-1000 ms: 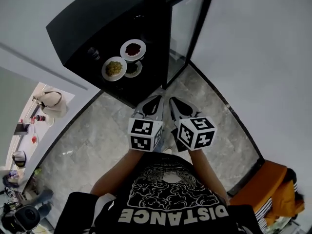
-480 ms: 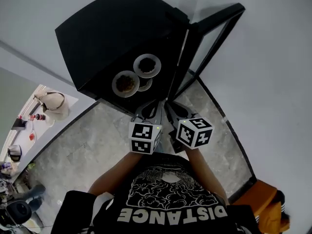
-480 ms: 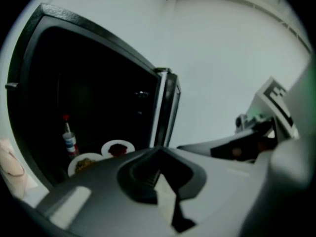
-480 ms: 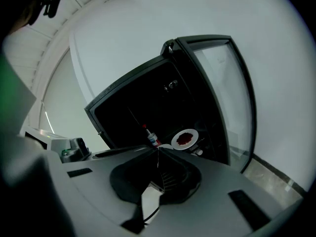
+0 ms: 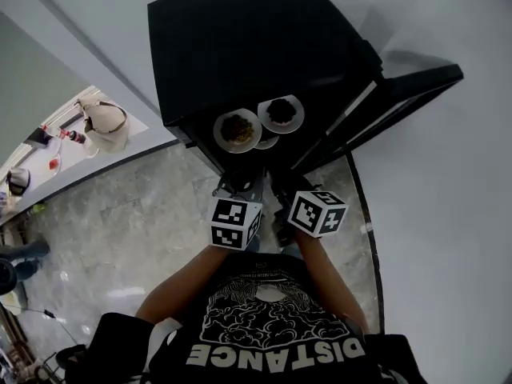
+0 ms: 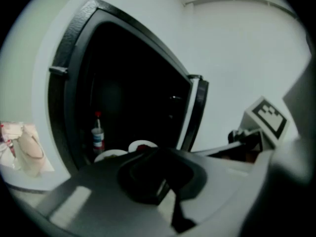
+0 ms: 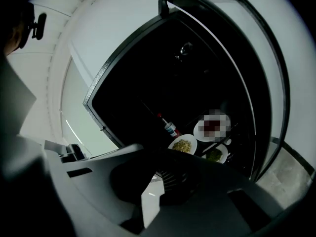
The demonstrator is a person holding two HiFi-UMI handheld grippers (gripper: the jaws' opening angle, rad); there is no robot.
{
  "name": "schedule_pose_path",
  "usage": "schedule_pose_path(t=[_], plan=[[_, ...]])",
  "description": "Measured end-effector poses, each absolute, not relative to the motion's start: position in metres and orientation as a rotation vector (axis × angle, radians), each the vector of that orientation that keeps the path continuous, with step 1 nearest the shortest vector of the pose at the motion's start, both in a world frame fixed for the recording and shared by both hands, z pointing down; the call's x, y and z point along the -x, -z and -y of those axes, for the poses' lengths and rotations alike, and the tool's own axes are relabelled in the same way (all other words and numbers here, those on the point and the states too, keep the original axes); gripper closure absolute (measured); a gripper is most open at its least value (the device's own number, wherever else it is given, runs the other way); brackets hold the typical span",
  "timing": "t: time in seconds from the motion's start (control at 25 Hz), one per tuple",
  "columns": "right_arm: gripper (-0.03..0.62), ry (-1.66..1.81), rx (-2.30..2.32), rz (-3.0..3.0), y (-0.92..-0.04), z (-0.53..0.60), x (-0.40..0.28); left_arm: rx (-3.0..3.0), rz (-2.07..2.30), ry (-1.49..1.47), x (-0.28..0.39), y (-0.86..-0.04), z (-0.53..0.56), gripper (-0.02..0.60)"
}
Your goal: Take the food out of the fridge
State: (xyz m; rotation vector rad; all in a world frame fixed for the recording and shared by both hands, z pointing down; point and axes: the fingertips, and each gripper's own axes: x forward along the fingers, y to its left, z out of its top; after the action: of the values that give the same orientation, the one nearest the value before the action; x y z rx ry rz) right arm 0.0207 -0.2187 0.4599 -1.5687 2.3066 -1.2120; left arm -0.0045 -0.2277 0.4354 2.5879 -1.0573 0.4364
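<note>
So, the black fridge stands open against a white wall, its glass-panel door swung out to the right. All the food is inside, none of it out yet.

On the wire shelf sit two white plates side by side:
- Left: a plate of yellowish-green food, piled in the middle.
- Right, a bit further back: a plate of dark red food.

Below them, on the next level down, is a smaller plate of greens, partly tucked under the other two. A small bottle w/ a red cap and a label stands upright behind the left plate, near the fridge's left wall.

The person stands right in front of the opening on a grey marbled floor, holding both tools out side by side.
- The left gripper has its jaws pressed together, nothing btwn them.
- The right gripper is the same: jaws closed, empty.

Both tips point at the fridge's lower front edge, near the plates but apart from them. Neither tool touches a plate, the bottle or the door.
</note>
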Motion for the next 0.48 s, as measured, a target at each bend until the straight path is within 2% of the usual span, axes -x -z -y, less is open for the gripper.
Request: schedule_pose_path(t=[0.48], plan=[[0.591,1.451,1.228,-2.323,-0.512,0.245,-0.002,-2.356,1.424,-0.315,0.040,-0.450,0.224,0.578]])
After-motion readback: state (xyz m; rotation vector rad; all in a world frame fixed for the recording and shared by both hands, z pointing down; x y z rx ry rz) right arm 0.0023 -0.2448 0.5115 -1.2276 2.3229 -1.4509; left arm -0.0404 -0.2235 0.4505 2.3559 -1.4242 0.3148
